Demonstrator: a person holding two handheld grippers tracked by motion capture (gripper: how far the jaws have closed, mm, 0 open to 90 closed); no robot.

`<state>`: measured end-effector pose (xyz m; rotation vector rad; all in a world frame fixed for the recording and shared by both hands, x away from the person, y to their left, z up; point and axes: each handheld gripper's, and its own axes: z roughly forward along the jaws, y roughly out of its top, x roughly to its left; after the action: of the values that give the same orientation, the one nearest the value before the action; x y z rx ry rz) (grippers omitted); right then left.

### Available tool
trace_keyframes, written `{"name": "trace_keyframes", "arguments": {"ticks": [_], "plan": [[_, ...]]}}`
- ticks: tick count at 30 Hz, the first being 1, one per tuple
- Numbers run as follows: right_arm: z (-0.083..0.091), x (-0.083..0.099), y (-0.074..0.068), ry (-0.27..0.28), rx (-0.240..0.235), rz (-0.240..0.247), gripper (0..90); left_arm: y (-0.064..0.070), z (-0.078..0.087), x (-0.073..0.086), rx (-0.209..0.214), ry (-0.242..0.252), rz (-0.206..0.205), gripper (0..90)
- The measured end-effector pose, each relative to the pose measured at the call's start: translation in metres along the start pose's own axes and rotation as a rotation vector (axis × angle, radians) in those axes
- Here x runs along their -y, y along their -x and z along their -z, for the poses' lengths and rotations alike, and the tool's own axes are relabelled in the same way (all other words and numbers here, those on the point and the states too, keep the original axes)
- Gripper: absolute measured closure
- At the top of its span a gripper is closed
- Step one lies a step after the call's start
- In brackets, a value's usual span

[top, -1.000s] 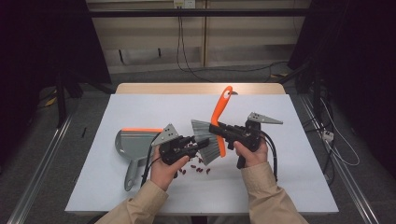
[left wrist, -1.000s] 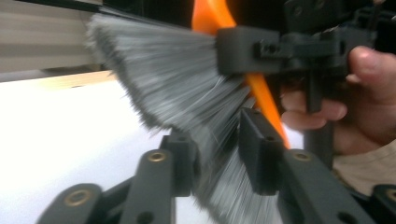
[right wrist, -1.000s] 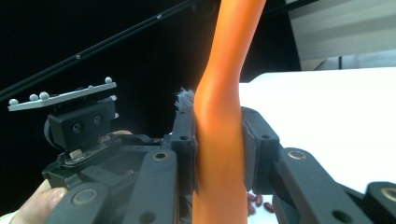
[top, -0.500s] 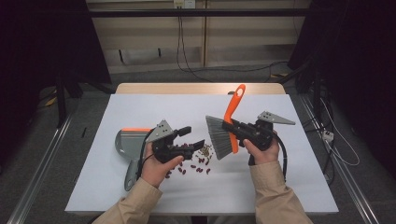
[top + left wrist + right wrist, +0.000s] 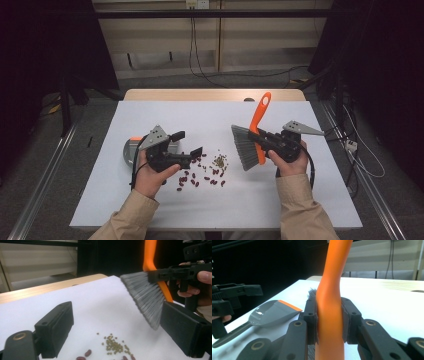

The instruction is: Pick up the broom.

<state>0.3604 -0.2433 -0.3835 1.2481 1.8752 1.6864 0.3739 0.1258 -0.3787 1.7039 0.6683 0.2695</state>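
A brush with an orange handle [image 5: 262, 111] and grey bristles [image 5: 243, 147] is held upright-tilted above the white table; my right gripper [image 5: 260, 143] is shut on its handle [image 5: 332, 302]. Its bristles [image 5: 145, 297] hang just right of a small pile of green beans [image 5: 219, 161] and scattered red beans [image 5: 196, 176]. My left gripper [image 5: 187, 143] is open and empty, its jaws wide apart just above the table, left of the beans [image 5: 113, 345]. A grey dustpan with an orange edge [image 5: 131, 147] lies behind my left hand, partly hidden; its scoop [image 5: 270, 312] faces the brush.
The white table top [image 5: 300, 200] ends at a wooden strip along the far edge [image 5: 210, 95]. Cables run across the floor behind and to the right. Bare table lies in front of the beans and at the far side.
The two grippers have drawn apart: the right one carried the brush to the right, the left one moved left over the dustpan. The beans between them now lie uncovered.
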Motion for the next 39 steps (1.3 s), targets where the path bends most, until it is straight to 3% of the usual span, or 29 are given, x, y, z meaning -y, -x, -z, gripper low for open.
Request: {"name": "trace_keyframes", "arguments": {"ticks": [15, 24, 37, 39], "plan": [[0.023, 0.001, 0.015, -0.003, 0.08, 0.016, 70.2, -0.023, 0.032, 0.007, -0.053, 0.005, -0.011, 7.7], [0.024, 0.002, 0.018, -0.026, 0.111, 0.029, 70.2, -0.037, 0.05, 0.015, -0.07, 0.006, -0.016, 6.2], [0.026, 0.004, 0.022, -0.086, 0.18, 0.079, 70.2, -0.05, 0.07, 0.024, -0.116, 0.01, 0.007, 6.0], [0.024, 0.004, 0.021, -0.1, 0.196, 0.104, 70.3, -0.051, 0.07, 0.026, -0.117, 0.007, 0.009, 6.0]]}}
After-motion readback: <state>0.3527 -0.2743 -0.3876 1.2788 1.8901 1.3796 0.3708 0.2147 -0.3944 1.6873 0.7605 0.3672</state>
